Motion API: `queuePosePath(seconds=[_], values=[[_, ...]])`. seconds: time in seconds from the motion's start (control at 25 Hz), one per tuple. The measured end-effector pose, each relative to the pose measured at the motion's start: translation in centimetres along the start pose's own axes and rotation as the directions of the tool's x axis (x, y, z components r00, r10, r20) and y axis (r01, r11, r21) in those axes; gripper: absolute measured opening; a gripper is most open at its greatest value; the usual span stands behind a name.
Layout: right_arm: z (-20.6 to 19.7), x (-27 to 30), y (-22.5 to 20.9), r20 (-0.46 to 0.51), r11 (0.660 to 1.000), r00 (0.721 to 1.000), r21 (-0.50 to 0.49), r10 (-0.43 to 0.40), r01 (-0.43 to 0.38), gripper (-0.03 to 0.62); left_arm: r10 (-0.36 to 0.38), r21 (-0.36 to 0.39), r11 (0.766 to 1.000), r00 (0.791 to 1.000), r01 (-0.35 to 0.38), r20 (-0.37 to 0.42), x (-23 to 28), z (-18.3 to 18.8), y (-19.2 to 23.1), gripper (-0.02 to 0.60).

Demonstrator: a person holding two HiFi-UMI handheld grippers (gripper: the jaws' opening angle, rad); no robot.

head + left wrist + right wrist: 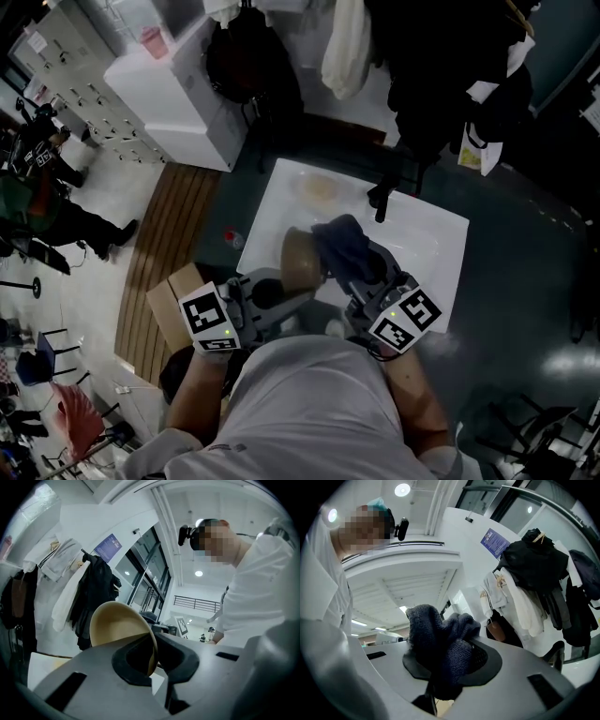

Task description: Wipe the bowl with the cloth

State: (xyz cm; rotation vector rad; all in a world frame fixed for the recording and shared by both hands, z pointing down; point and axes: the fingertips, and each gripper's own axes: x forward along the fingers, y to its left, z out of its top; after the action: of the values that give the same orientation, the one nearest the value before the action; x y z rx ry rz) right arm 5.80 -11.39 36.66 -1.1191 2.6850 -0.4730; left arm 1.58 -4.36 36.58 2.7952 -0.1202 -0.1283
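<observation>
Left gripper [281, 298]: jaws closed on the rim of the bowl [302, 264], holding it tilted on edge. Right gripper [361, 274]: jaws clamped on the bunched cloth [342, 239]. Left forearm [199, 380] and right forearm [412, 384] extend forward from the torso; the grippers converge, near each other.

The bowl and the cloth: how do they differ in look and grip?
The bowl is tan and smooth; the cloth is dark blue and bunched. The jaws of the left gripper clamp the bowl's rim; those of the right gripper clamp the cloth. Both are held over the white table.
</observation>
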Motion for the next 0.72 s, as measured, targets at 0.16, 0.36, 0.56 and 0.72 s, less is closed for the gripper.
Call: queuePosePath(seconds=[0.16, 0.36, 0.56, 0.72], values=[[-1.7, 0.1, 0.2, -0.056, 1.0, 0.998, -0.017, -0.005, 0.004, 0.1, 0.032, -0.017, 0.999, 0.998, -0.031, 0.056, -1.1, 0.8, 0.3, 0.017], [-3.0, 0.0, 1.9, -0.101, 0.999, 0.994, -0.005, 0.046, -0.046, 0.1, 0.069, -0.039, 0.997, 0.993, -0.065, 0.091, -2.4, 1.2, 0.6, 0.017], [-3.5, -0.6, 3.6, -0.11, 0.994, 0.988, 0.003, 0.105, -0.105, 0.1, 0.097, -0.045, 0.995, 0.99, -0.093, 0.102, -2.7, 0.8, 1.1, 0.017], [-3.1, -0.9, 4.5, -0.095, 0.991, 0.987, 0.029, 0.13, -0.128, 0.1, 0.099, -0.063, 0.994, 0.989, -0.093, 0.106, -2.6, 0.6, 1.0, 0.017]])
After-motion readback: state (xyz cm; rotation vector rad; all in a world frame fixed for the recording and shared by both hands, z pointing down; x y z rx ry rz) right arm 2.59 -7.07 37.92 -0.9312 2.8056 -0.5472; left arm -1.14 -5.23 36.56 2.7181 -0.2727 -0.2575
